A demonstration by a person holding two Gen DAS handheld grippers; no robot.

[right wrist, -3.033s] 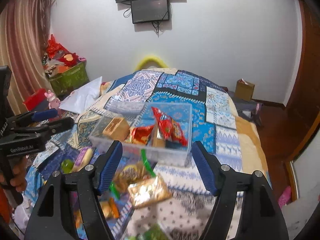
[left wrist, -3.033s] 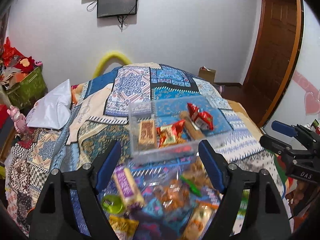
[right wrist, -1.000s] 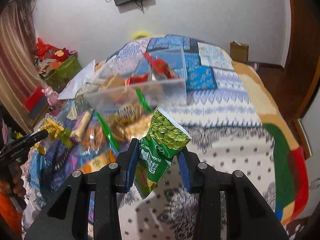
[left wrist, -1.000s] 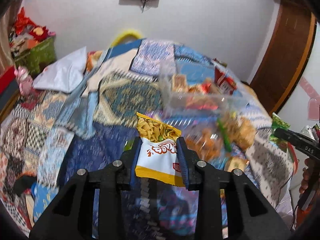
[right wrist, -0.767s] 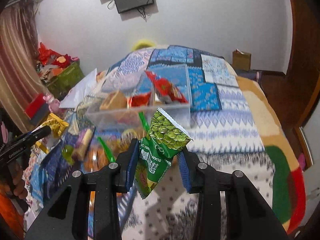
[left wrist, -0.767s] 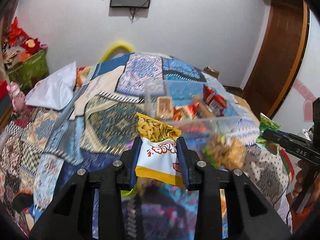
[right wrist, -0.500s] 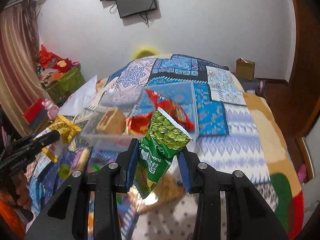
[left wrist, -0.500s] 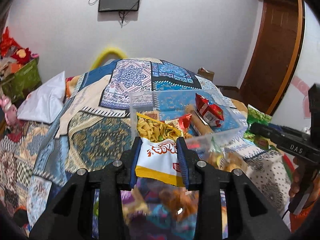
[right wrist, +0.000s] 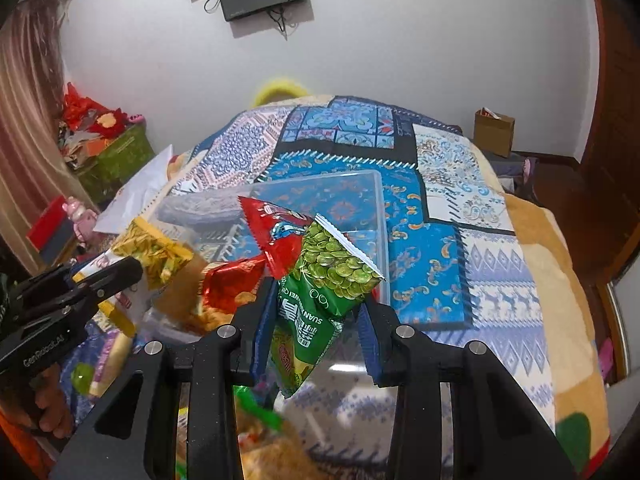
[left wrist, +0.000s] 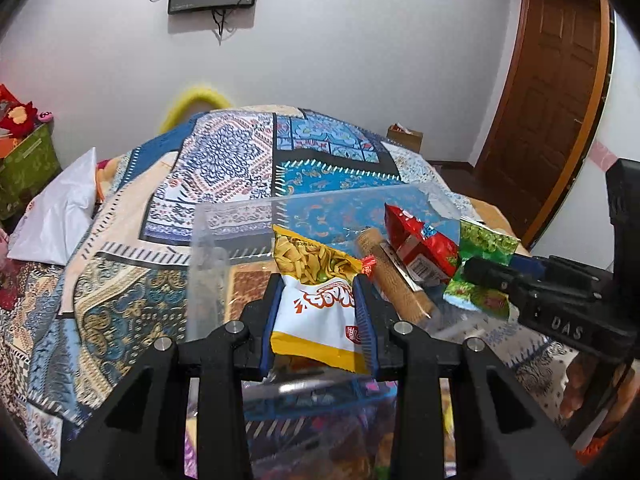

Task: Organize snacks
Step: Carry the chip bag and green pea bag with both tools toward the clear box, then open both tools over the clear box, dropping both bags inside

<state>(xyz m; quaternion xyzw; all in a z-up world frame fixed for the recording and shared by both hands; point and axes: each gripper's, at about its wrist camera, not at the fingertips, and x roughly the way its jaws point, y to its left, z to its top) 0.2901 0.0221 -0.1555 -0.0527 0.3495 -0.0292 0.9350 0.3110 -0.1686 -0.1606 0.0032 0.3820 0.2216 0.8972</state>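
Yellow-and-white chip bag (left wrist: 318, 300) sitting clamped between the blue pads of the left gripper (left wrist: 318, 308), jaws narrow and pressing on both sides, open top tilted toward the clear bin (left wrist: 240, 216). Hanging over the bin's near edge, above the wafer bar (left wrist: 248, 292) lying inside. Also resting in the bin: a red packet (left wrist: 420, 248), a long biscuit roll (left wrist: 394, 276) and a crinkled red-and-gold wrapper (right wrist: 228, 286).

Green pea bag (right wrist: 320, 296) being held upright by the right gripper (right wrist: 316, 328), jaws narrow and closed on its lower half, printed top reaching in front of the bin's right near corner. Showing again in the left view as a green bag (left wrist: 480, 268) pinched at the tip of the black tool, just beside the red packet. Appearing likewise in the right view: the chip bag (right wrist: 156, 252) at the left gripper's tip (right wrist: 108, 276), over the bin's left end.

Lying on the patterned quilt (left wrist: 120, 300), the bin with more loose snacks (right wrist: 256, 432) blurred in front of it, below both tools. Gripping the left tool's handle low in the right view, a hand (right wrist: 52, 404).
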